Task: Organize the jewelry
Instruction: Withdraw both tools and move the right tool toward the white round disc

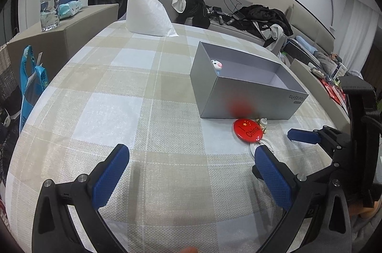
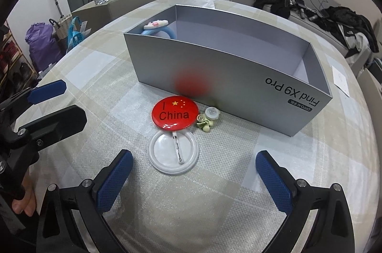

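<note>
Right wrist: right gripper (image 2: 194, 177) jaws wide, empty, over white badge (image 2: 173, 152)
Left wrist: left gripper (image 1: 191, 173) jaws wide, empty
Done: blue ring (image 2: 157, 29) in box (image 2: 214, 66)
Left: red badge (image 2: 173, 115), white badge, charm (image 2: 207, 120) on tabletop (image 2: 95, 95) beside box; most undone

Both wrist views look low across the table (image 1: 133, 76), sharing the grey box (image 2: 214, 76)
</note>
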Tool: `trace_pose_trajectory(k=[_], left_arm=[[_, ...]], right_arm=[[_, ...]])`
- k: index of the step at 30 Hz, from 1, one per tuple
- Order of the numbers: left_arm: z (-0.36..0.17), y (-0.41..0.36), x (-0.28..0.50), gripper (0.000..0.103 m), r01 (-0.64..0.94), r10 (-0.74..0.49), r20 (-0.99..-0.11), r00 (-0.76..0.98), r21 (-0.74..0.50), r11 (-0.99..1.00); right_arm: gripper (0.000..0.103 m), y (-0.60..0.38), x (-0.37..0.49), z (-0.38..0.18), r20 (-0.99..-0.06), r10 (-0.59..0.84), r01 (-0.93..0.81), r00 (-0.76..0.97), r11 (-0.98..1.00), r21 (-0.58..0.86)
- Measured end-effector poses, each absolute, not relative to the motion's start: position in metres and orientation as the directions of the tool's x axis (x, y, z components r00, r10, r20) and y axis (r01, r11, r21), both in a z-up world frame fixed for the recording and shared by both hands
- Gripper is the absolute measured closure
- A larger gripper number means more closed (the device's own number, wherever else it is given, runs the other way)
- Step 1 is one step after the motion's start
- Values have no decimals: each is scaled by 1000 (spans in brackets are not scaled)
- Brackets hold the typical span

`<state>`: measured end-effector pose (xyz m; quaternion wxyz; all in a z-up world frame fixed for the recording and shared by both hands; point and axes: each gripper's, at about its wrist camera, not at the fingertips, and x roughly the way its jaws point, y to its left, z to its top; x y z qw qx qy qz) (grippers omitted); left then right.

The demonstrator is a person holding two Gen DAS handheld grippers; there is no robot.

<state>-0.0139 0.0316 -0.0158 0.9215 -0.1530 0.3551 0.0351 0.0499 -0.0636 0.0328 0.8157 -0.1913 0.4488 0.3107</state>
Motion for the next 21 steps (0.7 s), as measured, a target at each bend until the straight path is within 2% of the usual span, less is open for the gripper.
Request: trace_pose_trajectory(k=[14,21], left_arm=[[-16,32,-13,1,-170,-54,-670,740,-263,950],[-17,33,-12,1,-171,-60,-672,738,-272,947]], right_arm=[[3,-70,61,34,-852,315,-643,417,765,-32],[17,-70,59,36,-847,340,-673,410,739,-29]])
